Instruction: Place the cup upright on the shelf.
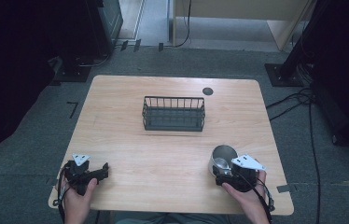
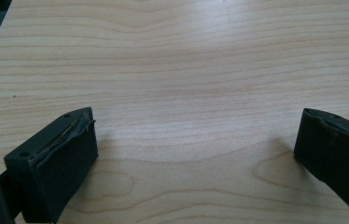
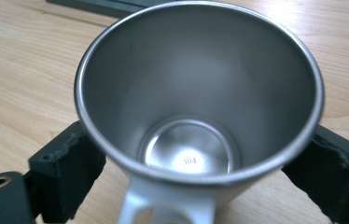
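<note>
A steel mug (image 1: 222, 156) stands upright on the wooden table (image 1: 154, 154) at the near right. It is empty, and its handle points back toward the hand. My right gripper (image 1: 223, 165) reaches around it from the near side. In the right gripper view the mug (image 3: 196, 93) sits deep between the two black jaws, and both pads (image 3: 77, 158) lie against its wall just under the rim. My left gripper (image 1: 100, 175) rests at the near left corner, pointing right. Its jaws stand wide apart in the left gripper view (image 2: 196, 126), with bare wood between them.
A black wire basket (image 1: 174, 100) stands empty at the table's middle, beyond the mug; its base edge (image 3: 98, 5) crosses the top of the right gripper view. A small dark disc (image 1: 207, 91) lies behind it. Cables and dark stands ring the table on the floor.
</note>
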Demonstrator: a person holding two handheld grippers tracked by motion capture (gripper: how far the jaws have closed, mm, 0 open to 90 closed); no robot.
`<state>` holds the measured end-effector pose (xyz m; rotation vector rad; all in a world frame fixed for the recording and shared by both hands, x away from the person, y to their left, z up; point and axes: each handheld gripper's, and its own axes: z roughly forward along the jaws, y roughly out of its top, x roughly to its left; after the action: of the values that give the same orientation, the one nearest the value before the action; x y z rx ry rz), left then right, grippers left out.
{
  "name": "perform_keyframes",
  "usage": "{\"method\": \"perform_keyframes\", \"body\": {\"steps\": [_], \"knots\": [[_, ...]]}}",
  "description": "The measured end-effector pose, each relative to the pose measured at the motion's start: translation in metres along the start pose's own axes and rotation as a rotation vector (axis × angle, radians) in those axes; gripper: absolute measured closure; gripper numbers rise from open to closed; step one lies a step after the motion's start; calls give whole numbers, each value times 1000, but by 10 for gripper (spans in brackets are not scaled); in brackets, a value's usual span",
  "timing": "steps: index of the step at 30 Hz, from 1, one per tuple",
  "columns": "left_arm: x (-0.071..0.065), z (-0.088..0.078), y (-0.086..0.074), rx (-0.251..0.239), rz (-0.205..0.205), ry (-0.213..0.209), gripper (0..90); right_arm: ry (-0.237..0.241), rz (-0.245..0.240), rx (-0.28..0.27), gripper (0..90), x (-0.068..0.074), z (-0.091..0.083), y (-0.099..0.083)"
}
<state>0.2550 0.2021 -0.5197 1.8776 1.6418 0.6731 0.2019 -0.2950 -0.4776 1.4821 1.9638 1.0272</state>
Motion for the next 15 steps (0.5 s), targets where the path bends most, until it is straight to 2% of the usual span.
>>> {"method": "perform_keyframes", "body": {"steps": [3, 9, 15], "knots": [[0, 0, 0, 1, 2, -1, 0, 8, 8, -3, 97, -5, -4, -3], [0, 0, 0, 1, 5, -3, 0, -36, 37, -12, 122, -18, -9, -10], [0, 0, 0, 1, 5, -4, 0, -51, 36, -20, 129, -17, -6, -8]]}}
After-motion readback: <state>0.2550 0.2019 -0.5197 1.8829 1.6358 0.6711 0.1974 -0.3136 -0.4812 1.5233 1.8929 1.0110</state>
